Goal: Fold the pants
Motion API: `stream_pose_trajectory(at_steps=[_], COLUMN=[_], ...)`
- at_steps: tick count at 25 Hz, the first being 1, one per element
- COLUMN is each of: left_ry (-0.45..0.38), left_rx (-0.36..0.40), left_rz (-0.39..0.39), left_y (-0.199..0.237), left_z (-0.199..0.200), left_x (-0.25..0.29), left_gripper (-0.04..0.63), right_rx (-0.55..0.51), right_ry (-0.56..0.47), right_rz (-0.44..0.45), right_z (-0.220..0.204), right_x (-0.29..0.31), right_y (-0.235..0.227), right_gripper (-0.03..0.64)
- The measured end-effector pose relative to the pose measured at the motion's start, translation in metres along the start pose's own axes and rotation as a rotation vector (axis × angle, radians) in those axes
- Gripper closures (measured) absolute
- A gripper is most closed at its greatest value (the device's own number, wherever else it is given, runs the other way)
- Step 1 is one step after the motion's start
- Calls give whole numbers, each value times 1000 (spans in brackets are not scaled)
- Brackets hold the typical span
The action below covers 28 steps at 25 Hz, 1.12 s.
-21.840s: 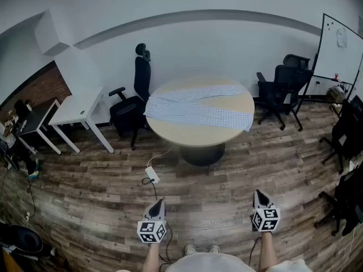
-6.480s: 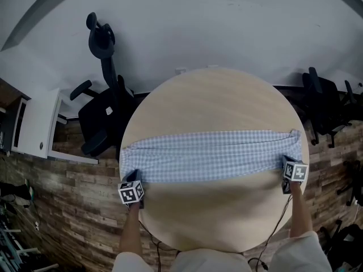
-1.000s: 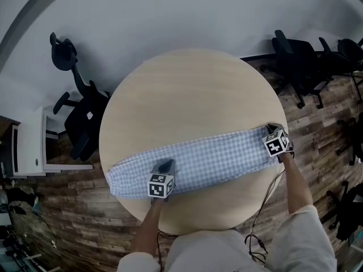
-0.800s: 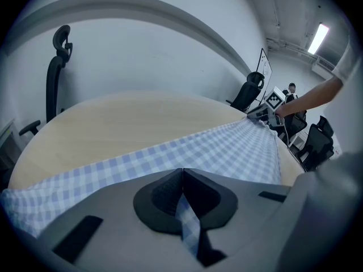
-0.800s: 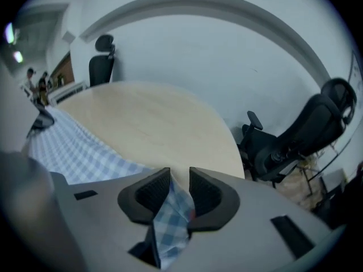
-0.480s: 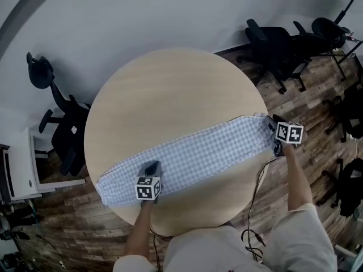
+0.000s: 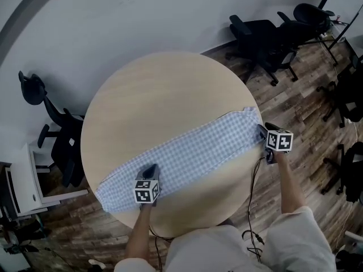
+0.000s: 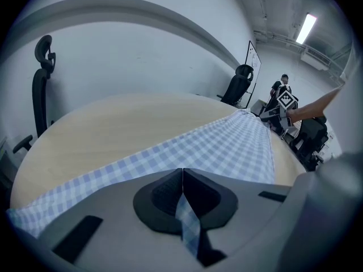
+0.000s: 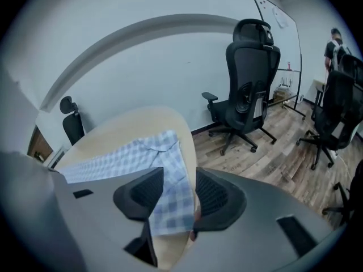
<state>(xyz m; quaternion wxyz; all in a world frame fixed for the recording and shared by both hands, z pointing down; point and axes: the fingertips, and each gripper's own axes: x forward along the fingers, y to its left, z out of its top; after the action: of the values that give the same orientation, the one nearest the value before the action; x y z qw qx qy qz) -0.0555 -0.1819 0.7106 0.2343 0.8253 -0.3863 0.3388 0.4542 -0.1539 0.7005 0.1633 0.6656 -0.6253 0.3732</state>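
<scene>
— Head view?
— Blue-and-white checked cloth pants lie stretched slantwise across the round pale wooden worktop.
— Left gripper view?
— The left tool is clenched on a fold of the pants.
— Right gripper view?
— The right tool is released, its jaws just opening; the pants' right end lies between them.

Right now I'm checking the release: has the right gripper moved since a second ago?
Yes. The right gripper has backed off the table rim, away from the pants end; its jaws have just been opening, cloth loose between them.
</scene>
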Motion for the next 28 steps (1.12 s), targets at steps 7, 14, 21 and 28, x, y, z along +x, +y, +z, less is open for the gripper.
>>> stream_pose_trajectory(at_steps=[7, 14, 21, 28], left_ry=[-4, -12, -12, -11], left_rx=[1, 2, 8, 18], left_rz=[3, 0, -10, -18], left_y=[-6, -4, -5, -8], left_z=[0, 2, 3, 6], left_x=[-3, -3, -3, -2], left_gripper=[565, 565, 565, 565], right_rx=[-95, -115, 23, 163], right_ry=[61, 1, -1, 6], right_rz=[-76, -102, -145, -106], right_z=[-6, 2, -20, -33], right_x=[7, -5, -37, -35], right_y=[1, 5, -24, -36], right_gripper=[529, 583, 583, 487])
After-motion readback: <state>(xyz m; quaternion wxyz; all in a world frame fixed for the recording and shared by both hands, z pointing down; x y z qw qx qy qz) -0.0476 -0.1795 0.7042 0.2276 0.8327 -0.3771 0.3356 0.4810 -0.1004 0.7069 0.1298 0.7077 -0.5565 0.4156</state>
